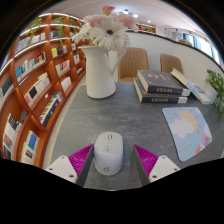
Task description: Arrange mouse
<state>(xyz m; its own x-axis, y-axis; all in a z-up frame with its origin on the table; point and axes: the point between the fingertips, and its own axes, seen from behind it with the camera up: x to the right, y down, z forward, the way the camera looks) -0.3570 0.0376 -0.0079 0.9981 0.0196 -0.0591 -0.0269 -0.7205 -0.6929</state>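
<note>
A white computer mouse lies on the grey table between my gripper's two fingers. The pink pads stand apart on either side of it, with a small gap showing at each side, so the gripper is open. The mouse rests on the table on its own, its scroll wheel pointing away from me. A pale, patterned mouse mat lies on the table ahead and to the right of the fingers.
A white pitcher vase with white and pink flowers stands ahead, left of centre. A stack of dark books lies beyond the mat. Bookshelves line the left wall. A chair stands behind the table.
</note>
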